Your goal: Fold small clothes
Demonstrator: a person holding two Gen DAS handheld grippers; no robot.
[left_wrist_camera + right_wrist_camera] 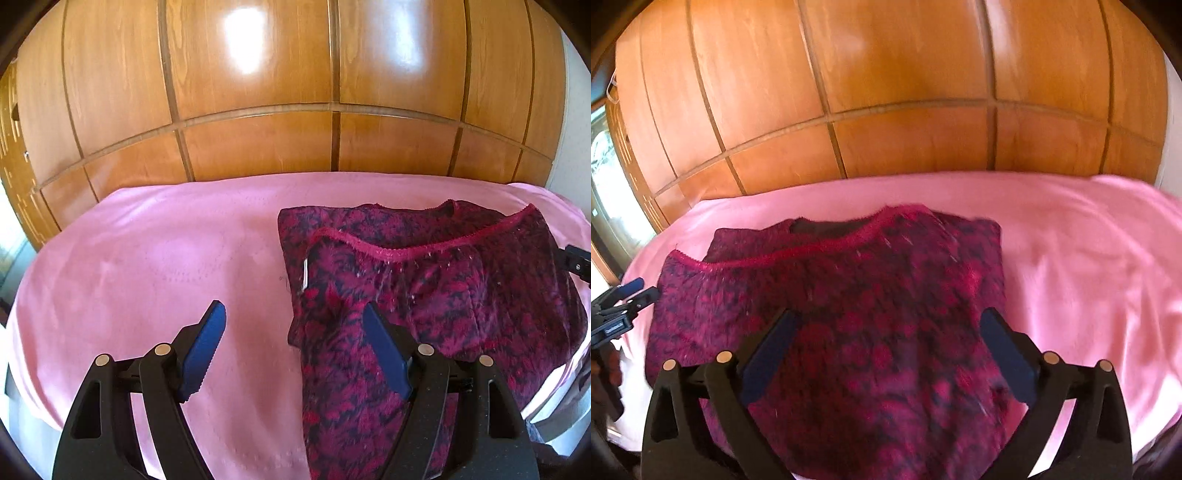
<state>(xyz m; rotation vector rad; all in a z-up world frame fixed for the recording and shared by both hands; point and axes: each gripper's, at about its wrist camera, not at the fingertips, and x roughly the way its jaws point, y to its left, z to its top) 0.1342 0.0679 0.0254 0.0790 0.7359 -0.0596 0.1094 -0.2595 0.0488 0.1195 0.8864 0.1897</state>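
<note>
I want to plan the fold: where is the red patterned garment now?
The garment lies on the pink sheet, in front of the wooden wardrobe; it fills the right side of the left wrist view.

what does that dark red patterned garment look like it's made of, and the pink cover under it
The garment looks like a fuzzy knit or fleece, matte with a napped surface and a scalloped red trim. The pink cover looks like smooth woven cotton with a slight sheen and faint embossed circles. Neither fibre is certain.
</note>
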